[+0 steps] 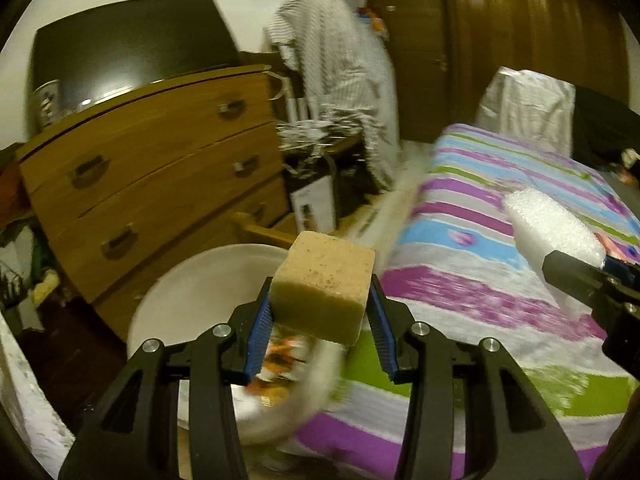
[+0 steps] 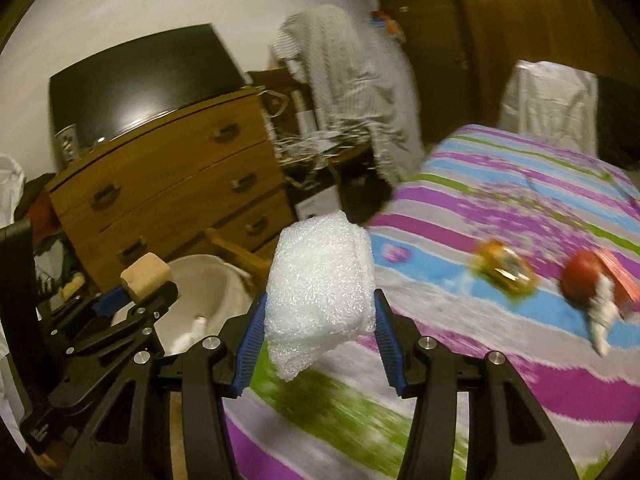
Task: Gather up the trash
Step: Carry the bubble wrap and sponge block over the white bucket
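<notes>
My left gripper (image 1: 320, 304) is shut on a tan sponge block (image 1: 324, 280), held above the rim of a white bin (image 1: 176, 288) with wrappers inside. In the right wrist view the same sponge block (image 2: 145, 273) and left gripper (image 2: 136, 300) hover over the white bin (image 2: 208, 280) at the left. My right gripper (image 2: 320, 312) is shut on a roll of white bubble wrap (image 2: 320, 280) over the corner of the striped bed (image 2: 500, 360). In the left wrist view that bubble wrap (image 1: 552, 232) shows at the right edge.
A yellow wrapper (image 2: 504, 272), a red ball-like item (image 2: 580, 276) and a white crumpled piece (image 2: 600, 320) lie on the bedspread. A wooden chest of drawers (image 1: 160, 168) with a dark screen (image 1: 128, 48) stands behind the bin. Clothes hang by a dark door (image 1: 416, 48).
</notes>
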The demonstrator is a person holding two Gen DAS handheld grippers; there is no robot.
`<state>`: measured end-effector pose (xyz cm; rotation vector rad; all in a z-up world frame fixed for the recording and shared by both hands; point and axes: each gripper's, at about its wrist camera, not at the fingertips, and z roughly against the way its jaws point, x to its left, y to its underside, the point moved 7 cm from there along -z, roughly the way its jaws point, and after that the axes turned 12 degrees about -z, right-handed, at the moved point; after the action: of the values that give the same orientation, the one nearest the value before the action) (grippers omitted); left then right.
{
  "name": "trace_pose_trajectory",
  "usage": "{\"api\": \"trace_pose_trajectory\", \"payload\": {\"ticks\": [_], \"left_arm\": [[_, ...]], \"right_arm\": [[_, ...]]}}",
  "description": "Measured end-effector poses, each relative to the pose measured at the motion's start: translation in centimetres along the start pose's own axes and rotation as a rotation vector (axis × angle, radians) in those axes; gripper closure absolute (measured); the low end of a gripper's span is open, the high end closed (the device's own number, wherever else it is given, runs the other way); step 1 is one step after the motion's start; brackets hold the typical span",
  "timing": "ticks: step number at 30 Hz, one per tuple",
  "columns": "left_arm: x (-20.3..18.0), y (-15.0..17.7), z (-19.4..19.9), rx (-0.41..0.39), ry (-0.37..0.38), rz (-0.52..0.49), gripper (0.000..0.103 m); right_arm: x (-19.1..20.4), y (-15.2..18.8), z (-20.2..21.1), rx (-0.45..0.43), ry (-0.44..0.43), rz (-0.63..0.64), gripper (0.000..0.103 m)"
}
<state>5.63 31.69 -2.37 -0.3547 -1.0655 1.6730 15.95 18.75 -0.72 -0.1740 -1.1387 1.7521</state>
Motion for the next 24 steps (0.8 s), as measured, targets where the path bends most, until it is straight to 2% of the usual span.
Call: {"api": "trace_pose_trajectory", "payload": {"ticks": [2, 7, 13, 19, 24], "left_arm": [[2.7, 0.1, -0.7, 0.011, -0.043, 0.008, 0.06], [7.3, 0.4, -2.3, 0.048, -0.096, 0.034, 0.06], [11.0, 1.2, -3.5, 0.078, -0.138, 0.05, 0.06], [12.3, 2.6, -4.7, 0.112, -0.135, 0.066, 0.06], [12.8, 3.3, -5.3, 0.115, -0.135, 0.07, 0.06]], "right_arm": [[2.9, -0.6, -1.9, 0.022, -0.026, 0.037, 0.05], [9.8, -0.5, -5.8, 0.079, -0.085, 0.124, 0.05], [15.2, 0.1, -9.4, 0.137, -0.129, 0.187, 0.05], [17.9, 1.0, -11.2, 0.171, -0.136, 0.223, 0.05], [18.0, 1.6, -11.7, 0.182, -0.128, 0.236, 0.05]]}}
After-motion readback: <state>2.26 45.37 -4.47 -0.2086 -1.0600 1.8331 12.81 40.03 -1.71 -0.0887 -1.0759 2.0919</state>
